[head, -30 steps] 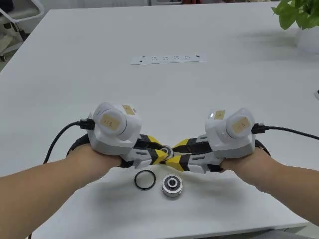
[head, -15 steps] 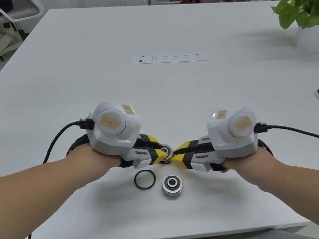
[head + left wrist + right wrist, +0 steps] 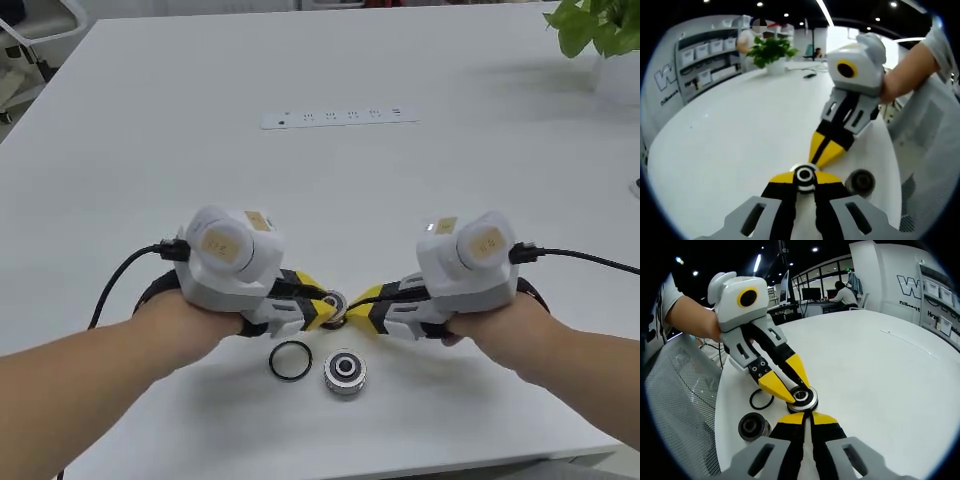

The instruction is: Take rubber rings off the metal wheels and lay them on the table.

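Note:
A metal wheel [image 3: 334, 301] with a black rubber ring on its rim is held just above the table, between the two grippers. My left gripper [image 3: 320, 305] is shut on this wheel [image 3: 805, 174] from the left. My right gripper [image 3: 352, 308] meets it from the right, and its jaws [image 3: 807, 416] are closed on the ring at the wheel's rim [image 3: 803, 397]. A loose rubber ring [image 3: 290, 360] lies flat on the table in front of the grippers. Right beside it stands a second wheel [image 3: 345, 370], also seen in the right gripper view [image 3: 754, 426].
The white table [image 3: 330, 190] stretches far ahead, and its front edge runs close behind the loose ring. A flush socket strip [image 3: 338, 118] sits mid-table. A potted plant [image 3: 598, 28] stands at the far right corner. Black cables [image 3: 120, 275] trail from both grippers.
The right gripper's jaws, spread a second ago, have closed at the wheel's rim, and that gripper has rolled slightly. The left gripper, the loose ring and the second wheel have stayed put.

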